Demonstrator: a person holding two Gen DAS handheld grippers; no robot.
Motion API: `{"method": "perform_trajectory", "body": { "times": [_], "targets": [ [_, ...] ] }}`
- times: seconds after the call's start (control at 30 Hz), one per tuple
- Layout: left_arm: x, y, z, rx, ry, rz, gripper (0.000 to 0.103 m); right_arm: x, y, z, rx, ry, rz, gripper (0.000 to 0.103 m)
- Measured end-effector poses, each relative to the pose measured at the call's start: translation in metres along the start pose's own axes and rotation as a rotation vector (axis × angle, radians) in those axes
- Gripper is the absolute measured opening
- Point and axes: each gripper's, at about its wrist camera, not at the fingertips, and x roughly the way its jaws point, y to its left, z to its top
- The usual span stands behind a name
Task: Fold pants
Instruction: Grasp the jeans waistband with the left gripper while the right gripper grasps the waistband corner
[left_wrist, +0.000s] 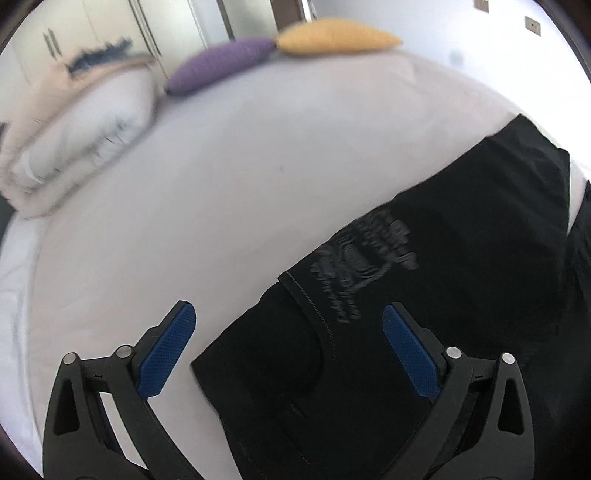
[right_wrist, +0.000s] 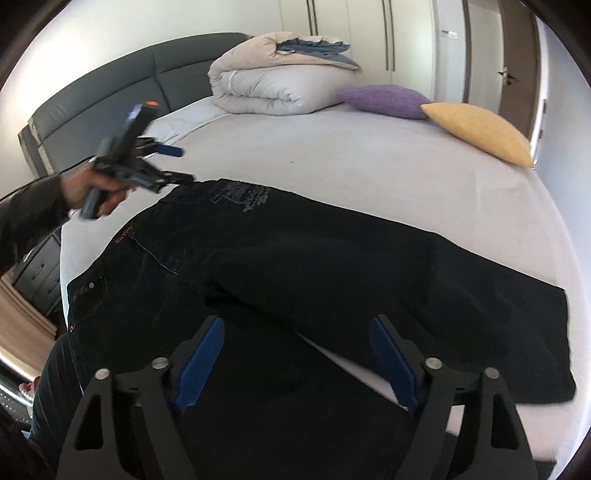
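flat on the smooth sheet (right_wrist: 369, 166), black denim pants (right_wrist: 332, 258); left gripper (left_wrist: 288, 314) and right gripper (right_wrist: 297, 325) gape wide.

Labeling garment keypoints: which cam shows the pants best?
Right wrist: the black pants show waistband to leg hems, spread on the bed. Left wrist shows only the waist corner and embroidered patch, blurred.

The grey embroidered emblem (right_wrist: 240, 197) and small orange stitching (right_wrist: 126, 235) on the pants (right_wrist: 332, 266) are illegible.
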Motion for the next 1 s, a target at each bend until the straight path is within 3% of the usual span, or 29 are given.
{"method": "perform_trajectory", "body": {
  "times": [0.1, 0.27, 0.37, 0.43, 0.53, 0.6, 0.67, 1.0],
  "targets": [
    [0.025, 0.012, -0.006, -0.004, 0.056, -0.057, 0.087, 0.017, -0.006, 0.003, -0.014, 0.029, 0.021, 0.069],
    [0.060, 0.042, -0.005, -0.034, 0.111, -0.133, 0.083, 0.034, -0.015, 0.014, -0.010, 0.045, 0.057, 0.068],
    [0.073, 0.066, -0.005, -0.091, 0.135, -0.200, 0.064, 0.040, -0.015, 0.023, -0.029, 0.040, 0.076, 0.066],
    [0.079, 0.069, -0.005, -0.092, 0.146, -0.214, 0.057, 0.045, -0.015, 0.030, -0.047, 0.036, 0.090, 0.066],
    [0.080, 0.067, -0.004, -0.070, 0.160, -0.231, 0.033, 0.054, -0.016, 0.044, -0.064, 0.035, 0.102, 0.064],
    [0.076, 0.060, -0.004, -0.005, 0.154, -0.166, 0.016, 0.061, -0.015, 0.055, -0.077, 0.036, 0.105, 0.063],
    [0.066, 0.057, -0.009, 0.004, 0.133, -0.140, 0.004, 0.069, -0.013, 0.067, -0.103, 0.035, 0.104, 0.061],
    [-0.017, 0.039, -0.043, 0.025, -0.131, -0.026, 0.003, 0.119, 0.017, 0.121, -0.332, 0.077, 0.054, 0.058]
  ]
}}
